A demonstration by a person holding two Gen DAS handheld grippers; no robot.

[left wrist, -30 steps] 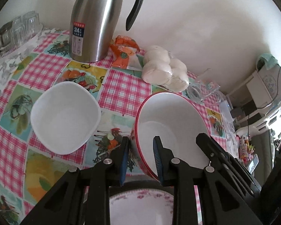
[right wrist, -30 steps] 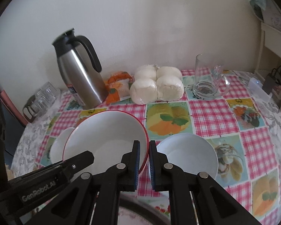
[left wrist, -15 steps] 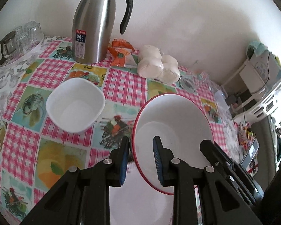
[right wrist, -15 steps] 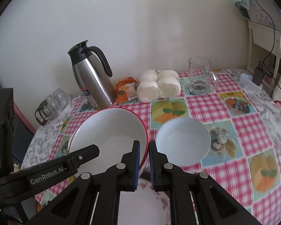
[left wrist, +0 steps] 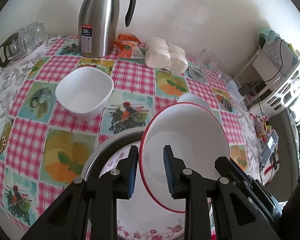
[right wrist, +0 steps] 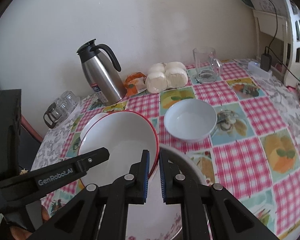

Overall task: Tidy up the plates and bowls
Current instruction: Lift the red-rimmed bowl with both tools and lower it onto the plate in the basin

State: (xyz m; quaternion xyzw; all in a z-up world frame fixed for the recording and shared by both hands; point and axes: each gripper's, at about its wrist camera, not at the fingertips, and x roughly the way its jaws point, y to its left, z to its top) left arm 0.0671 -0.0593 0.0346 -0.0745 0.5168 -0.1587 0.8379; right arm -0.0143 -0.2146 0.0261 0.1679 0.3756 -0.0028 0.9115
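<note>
Both grippers hold a large white bowl with a red rim (left wrist: 188, 140), also in the right wrist view (right wrist: 120, 140), lifted and tilted above a floral-edged plate (left wrist: 150, 220) that lies on a steel plate. My left gripper (left wrist: 151, 172) is shut on its left rim. My right gripper (right wrist: 154, 172) is shut on its right rim. A white square bowl (left wrist: 84, 93) sits on the table to the left. A pale round bowl (right wrist: 190, 119) sits to the right.
The checked tablecloth (left wrist: 134, 74) carries a steel thermos jug (left wrist: 99, 20), a bag of buns (left wrist: 166, 57), an orange packet (left wrist: 128, 46), a glass mug (right wrist: 206, 65) and a tray of glasses (left wrist: 20, 42). A white shelf unit (right wrist: 280, 20) stands at right.
The red-rimmed bowl has been lifted off the table and drawn back over the floral plate, held in both grippers. Both cameras have risen and pulled away from the table.
</note>
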